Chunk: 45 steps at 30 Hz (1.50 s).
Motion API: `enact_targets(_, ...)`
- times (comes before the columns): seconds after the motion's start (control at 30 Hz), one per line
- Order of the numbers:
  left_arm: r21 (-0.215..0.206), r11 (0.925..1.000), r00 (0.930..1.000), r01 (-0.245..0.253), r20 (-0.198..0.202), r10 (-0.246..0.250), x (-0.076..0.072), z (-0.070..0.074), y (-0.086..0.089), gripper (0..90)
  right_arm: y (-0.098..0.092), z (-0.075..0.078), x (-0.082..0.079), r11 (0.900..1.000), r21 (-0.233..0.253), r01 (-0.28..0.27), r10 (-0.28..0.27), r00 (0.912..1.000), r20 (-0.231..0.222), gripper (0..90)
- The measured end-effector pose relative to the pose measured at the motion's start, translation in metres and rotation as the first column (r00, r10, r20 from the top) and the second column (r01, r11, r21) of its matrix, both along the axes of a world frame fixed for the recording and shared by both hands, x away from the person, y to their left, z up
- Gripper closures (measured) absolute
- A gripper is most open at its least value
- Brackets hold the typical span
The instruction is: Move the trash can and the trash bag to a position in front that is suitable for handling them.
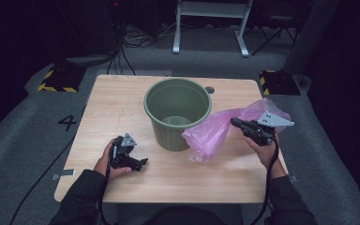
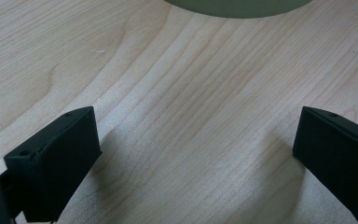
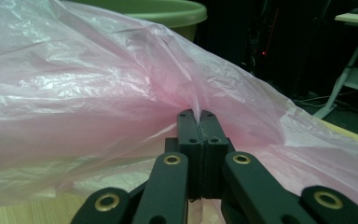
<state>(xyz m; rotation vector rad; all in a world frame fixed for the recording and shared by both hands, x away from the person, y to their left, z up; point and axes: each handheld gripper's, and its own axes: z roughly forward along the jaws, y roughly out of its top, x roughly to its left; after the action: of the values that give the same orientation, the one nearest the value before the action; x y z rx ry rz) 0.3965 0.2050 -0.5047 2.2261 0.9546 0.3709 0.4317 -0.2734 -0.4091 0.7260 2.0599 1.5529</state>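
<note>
Both fingers of the right gripper (image 3: 198, 116) pinch the pink bag (image 3: 74, 93); the left gripper (image 2: 196, 140) gapes wide, holding nothing.

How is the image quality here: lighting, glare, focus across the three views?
High view: table evenly lit, surroundings fall into near black, slightly soft. Left gripper view: wood grain sharp, soft shadows beside the open fingers. Right gripper view: pink bag shows white sheen on its folds; green bin and background blurred and dark.
</note>
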Motion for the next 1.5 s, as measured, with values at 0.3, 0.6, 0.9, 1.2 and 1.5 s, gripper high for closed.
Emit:
enact_targets(0.3,-0.001,1.0000,1.0000,-0.003,0.003,0.003,0.007,0.000,-0.013,0.2,-0.008,0.008,-0.003,1.000,0.028,0.006,-0.006,0.9999,0.016,90.0)
enact_targets(0.6,0.001,0.9996,0.9996,0.029,-0.002,-0.029,0.022,0.000,-0.042,0.3,-0.020,0.016,-0.008,0.998,0.061,0.013,-0.016,0.9992,0.037,90.0)
enact_targets(0.9,0.008,0.9999,0.9999,0.007,0.009,-0.007,0.042,0.001,-0.062,0.5,-0.023,0.029,-0.007,0.996,0.094,0.009,-0.016,0.9977,0.066,90.0)
enact_targets(1.2,-0.001,1.0000,1.0000,0.007,-0.001,-0.007,0.057,0.000,-0.073,0.0,-0.018,0.055,-0.005,0.995,0.101,0.022,-0.034,0.9929,0.114,90.0)
enact_targets(1.5,0.006,1.0000,1.0000,0.001,0.001,-0.001,0.066,0.001,-0.078,0.1,-0.014,0.079,0.002,0.993,0.110,0.045,-0.061,0.9866,0.152,90.0)
